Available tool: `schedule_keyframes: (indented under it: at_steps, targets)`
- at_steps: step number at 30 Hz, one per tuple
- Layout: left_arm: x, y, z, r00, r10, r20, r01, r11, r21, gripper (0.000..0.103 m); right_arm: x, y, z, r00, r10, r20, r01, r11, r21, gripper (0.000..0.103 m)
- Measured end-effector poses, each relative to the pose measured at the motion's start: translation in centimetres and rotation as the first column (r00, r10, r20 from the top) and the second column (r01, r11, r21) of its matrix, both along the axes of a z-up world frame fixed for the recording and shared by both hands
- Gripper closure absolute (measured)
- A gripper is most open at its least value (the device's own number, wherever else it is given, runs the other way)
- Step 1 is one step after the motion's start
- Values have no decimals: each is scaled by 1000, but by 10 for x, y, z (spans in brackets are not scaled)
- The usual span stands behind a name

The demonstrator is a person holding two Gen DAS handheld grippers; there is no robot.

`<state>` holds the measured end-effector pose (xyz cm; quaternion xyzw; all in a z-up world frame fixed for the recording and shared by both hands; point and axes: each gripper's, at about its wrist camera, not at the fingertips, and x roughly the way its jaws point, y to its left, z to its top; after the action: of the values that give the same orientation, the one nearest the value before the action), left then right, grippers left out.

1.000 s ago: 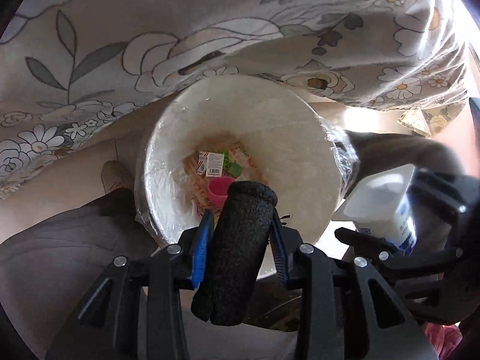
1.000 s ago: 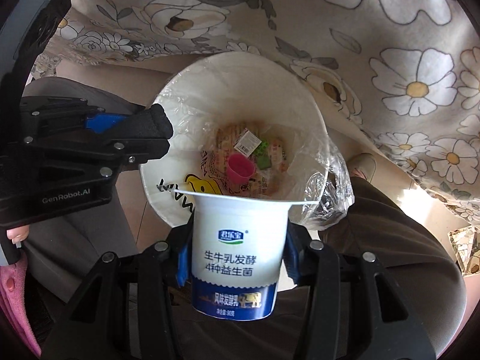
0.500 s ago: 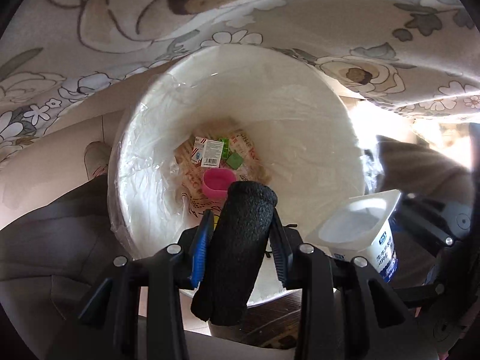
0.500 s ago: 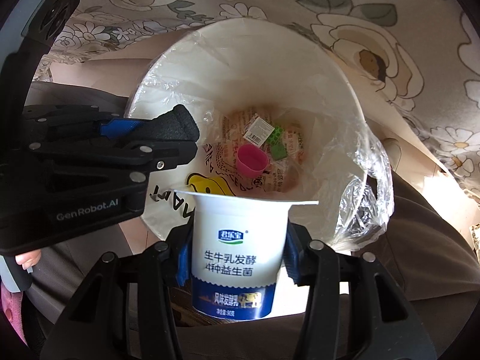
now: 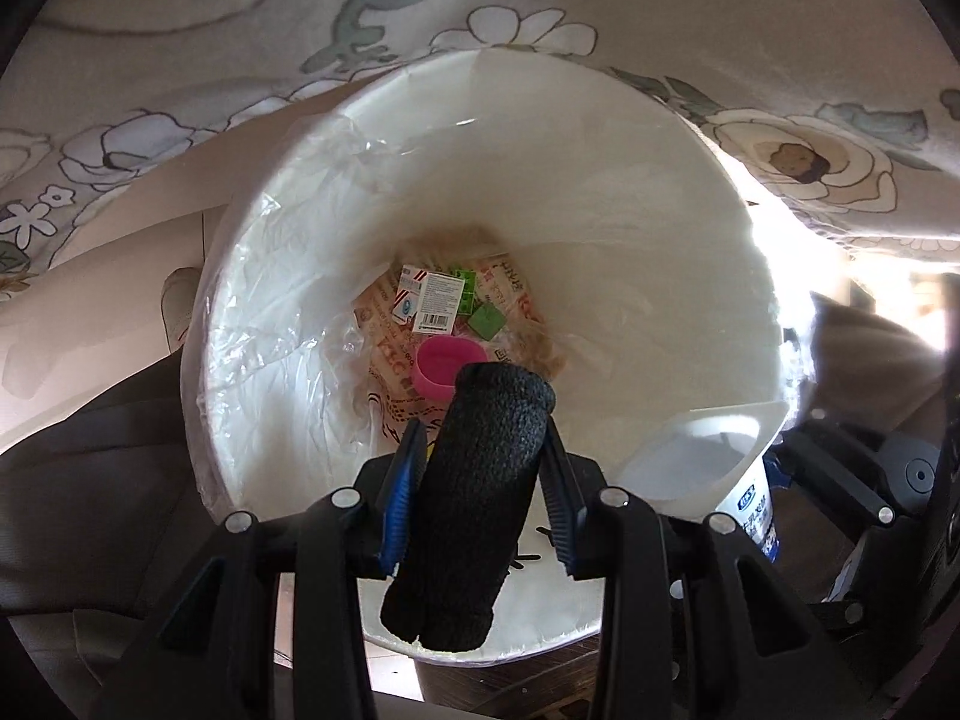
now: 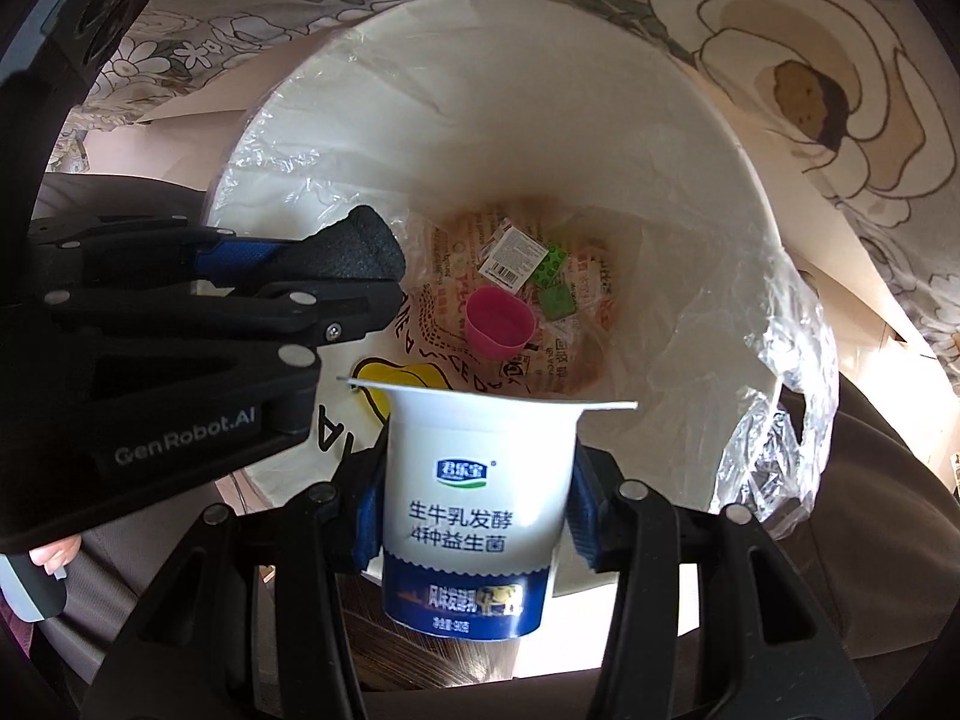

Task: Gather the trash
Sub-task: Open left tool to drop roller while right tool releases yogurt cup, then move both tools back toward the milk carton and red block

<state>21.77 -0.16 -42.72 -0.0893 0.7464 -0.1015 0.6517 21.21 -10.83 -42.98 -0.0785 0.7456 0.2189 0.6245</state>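
Observation:
A white trash bin (image 5: 630,192) (image 6: 690,138) lined with clear plastic gapes below both grippers. My left gripper (image 5: 480,468) is shut on a black foam tube (image 5: 474,504), held over the bin's near rim. The tube (image 6: 354,249) and left gripper also show at the left of the right wrist view. My right gripper (image 6: 474,498) is shut on a white and blue yogurt cup (image 6: 474,510), upright over the near rim. The cup (image 5: 714,468) also shows at the right of the left wrist view. A pink cup (image 5: 447,366) (image 6: 498,321), green pieces (image 6: 555,294) and wrappers lie at the bin's bottom.
A flowered cloth (image 5: 420,12) (image 6: 810,30) hangs above and behind the bin. Grey cushioned surfaces (image 5: 90,480) (image 6: 888,510) flank it on both sides. The clear liner (image 6: 792,372) bunches over the right rim. A fingertip (image 6: 51,552) shows at the lower left.
Both grippers have sunk toward the bin, which now fills more of each view. The tube and the yogurt cup stay gripped.

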Motion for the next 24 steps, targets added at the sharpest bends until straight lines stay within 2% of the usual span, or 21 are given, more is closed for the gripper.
schedule_keyframes:
  at_steps: [3,7,10,15,24]
  targets:
    - [2,1,-5,1000,18,-16,-18,999,-30,63,1,0,-5,1000,0,-2,0,1000,-1,53]
    - [3,2,-8,1000,28,-7,-28,1000,4,63,3,-1,-9,1000,-7,-2,7,1000,-10,53]
    - [3,2,-9,999,32,-12,-32,999,3,62,3,0,-11,1000,-2,-4,2,1000,-23,53]
    - [1,3,-10,999,37,5,-37,999,11,44,3,1,-12,1000,-2,-19,1,1000,-26,52]
    - [2,7,-6,999,43,0,-43,999,-10,43,6,-1,-15,1000,-8,-15,8,1000,-15,49]
